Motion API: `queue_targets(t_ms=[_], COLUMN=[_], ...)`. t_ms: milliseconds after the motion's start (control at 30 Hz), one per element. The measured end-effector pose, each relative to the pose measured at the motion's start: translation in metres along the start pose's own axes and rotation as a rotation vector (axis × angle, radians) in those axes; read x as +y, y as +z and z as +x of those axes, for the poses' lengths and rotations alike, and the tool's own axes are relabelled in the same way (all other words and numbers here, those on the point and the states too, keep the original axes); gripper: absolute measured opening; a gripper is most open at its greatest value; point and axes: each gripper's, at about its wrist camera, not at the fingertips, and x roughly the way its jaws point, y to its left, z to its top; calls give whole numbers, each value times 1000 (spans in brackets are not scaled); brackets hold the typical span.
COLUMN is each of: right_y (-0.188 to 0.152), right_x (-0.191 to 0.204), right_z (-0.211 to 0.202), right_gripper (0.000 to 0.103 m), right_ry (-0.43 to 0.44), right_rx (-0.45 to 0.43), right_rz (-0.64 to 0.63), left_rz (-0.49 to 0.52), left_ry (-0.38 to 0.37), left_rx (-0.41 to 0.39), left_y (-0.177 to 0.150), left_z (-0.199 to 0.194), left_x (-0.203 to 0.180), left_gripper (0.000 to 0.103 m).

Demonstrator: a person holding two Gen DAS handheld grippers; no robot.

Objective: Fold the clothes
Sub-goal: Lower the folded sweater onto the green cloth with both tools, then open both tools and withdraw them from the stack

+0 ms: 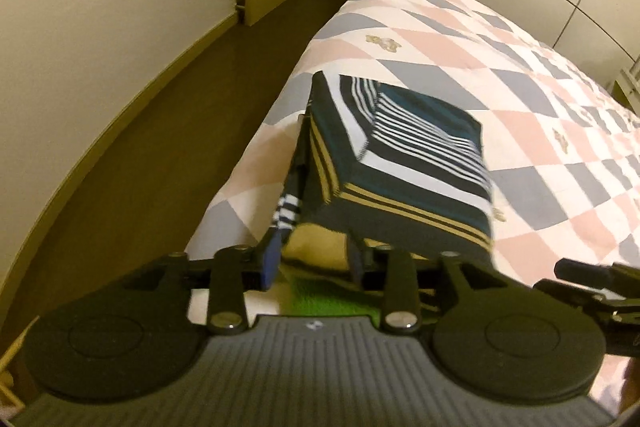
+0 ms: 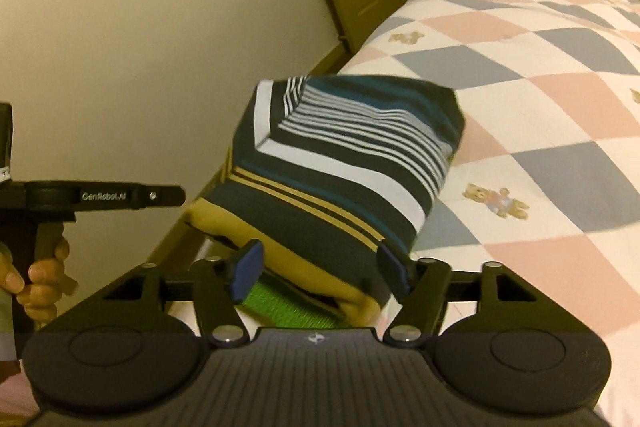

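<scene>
The soft striped garment (image 2: 340, 163), folded into a thick rectangle, is lying at the bed's (image 2: 560, 99) edge on a pink-and-blue checked quilt. Both the left gripper (image 1: 312, 263) and right gripper (image 2: 320, 267) are standing apart, clamping nothing. A cream wall (image 2: 140, 67) is standing alongside.

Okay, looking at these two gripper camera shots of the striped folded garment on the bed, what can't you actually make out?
- Left wrist view: the near edge of the striped garment is hidden behind the left gripper; motion blur hides any contact.
- Right wrist view: the green cloth under the garment is mostly covered; what it is stays unclear.
- Right wrist view: the hand is cut off by the left edge.
</scene>
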Motion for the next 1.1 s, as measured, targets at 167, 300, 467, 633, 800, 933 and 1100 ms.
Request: queue_targets(t_ms=[167, 300, 467, 633, 800, 933, 1100], right_y=[-2, -2, 2, 5, 9, 10, 7], right_x=[-8, -15, -34, -61, -88, -105, -121], right_z=[-33, -54, -84, -119, -153, -177, -206], right_gripper=[90, 101, 102, 102, 102, 102, 103], right_ry=[19, 36, 71, 111, 151, 176, 204], right_rx=[3, 3, 1, 2, 7, 8, -2], right_rz=[44, 15, -34, -84, -146, -178, -208], left_rz=[-49, -86, -172, -246, -310, -334, -343], left_ry=[38, 92, 142, 179, 198, 220, 257], left_rx=[8, 6, -8, -26, -28, -60, -99], left_y=[-11, -25, -48, -74, -93, -103, -107], left_z=[-33, -55, -82, -108, -135, -160, -182], left_x=[-27, -56, -98, -150, -198, -232, -267], left_gripper=[47, 54, 61, 65, 72, 76, 81])
